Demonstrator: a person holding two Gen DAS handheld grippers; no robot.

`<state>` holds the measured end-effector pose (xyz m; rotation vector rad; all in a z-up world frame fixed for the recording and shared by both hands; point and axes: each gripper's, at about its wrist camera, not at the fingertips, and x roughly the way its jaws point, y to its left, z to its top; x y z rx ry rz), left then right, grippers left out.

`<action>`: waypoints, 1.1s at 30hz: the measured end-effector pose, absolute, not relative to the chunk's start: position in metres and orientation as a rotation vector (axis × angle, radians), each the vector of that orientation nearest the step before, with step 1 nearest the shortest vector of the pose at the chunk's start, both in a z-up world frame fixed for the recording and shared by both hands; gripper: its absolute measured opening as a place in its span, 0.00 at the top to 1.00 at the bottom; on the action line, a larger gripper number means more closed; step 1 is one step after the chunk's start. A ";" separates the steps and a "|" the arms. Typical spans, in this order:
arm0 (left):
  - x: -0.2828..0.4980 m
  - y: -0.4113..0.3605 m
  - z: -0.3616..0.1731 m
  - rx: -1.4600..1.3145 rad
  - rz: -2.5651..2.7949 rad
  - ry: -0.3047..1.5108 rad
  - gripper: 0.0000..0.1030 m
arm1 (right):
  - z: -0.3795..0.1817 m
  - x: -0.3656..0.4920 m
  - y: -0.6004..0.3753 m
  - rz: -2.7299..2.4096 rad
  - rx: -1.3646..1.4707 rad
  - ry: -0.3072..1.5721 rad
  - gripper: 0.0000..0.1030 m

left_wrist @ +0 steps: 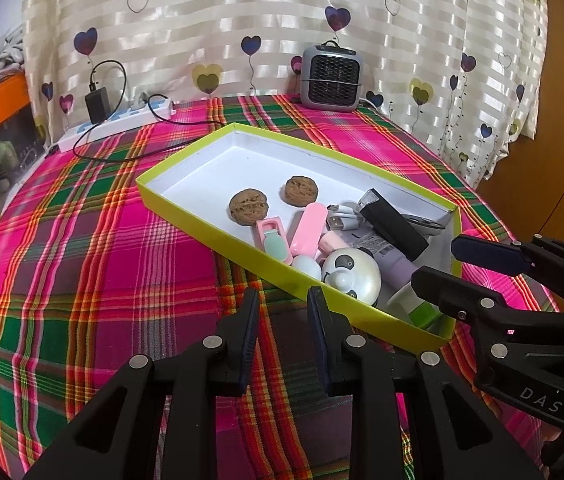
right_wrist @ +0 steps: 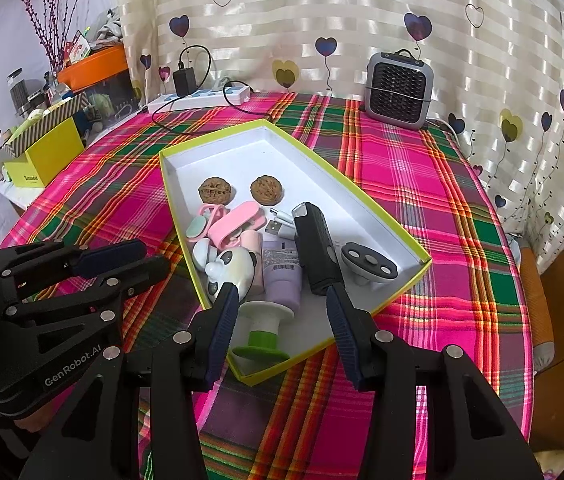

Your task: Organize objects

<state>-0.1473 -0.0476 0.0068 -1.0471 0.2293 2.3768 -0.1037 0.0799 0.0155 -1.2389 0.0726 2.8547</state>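
right hand-held gripper poised over the near corner of the yellow-rimmed tray, jaws spread wide and empty, pointing down at a slant. directly ahead between the jaws: the lavender tube with its green cap, long axis running along the gripper's own line, cap end nearest, so probably a straight reach down and in. crowded on both flanks, though: panda toy just beside on the left, black torch just beside on the right, both touching or nearly touching the tube. left hand-held gripper lower and outside the tray, over bare plaid tabletop, jaws narrowly parted with nothing between, farther from the pile than the right. two walnuts lying apart in the middle of the tray; far half of the tray floor open white, plenty of room for spreading things out. near rim low but in the path; likely risk of nudging it or the panda on descent.
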 end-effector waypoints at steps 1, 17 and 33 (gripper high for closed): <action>-0.147 -0.048 0.007 -1.046 2.376 0.228 0.78 | 0.016 -0.104 0.080 2.855 -1.238 0.071 0.54; -0.148 -0.046 0.005 -1.052 2.387 0.246 0.78 | 0.016 -0.104 0.080 2.855 -1.241 0.070 0.54; -0.147 -0.046 0.005 -1.054 2.386 0.245 0.78 | 0.016 -0.104 0.079 2.855 -1.240 0.071 0.54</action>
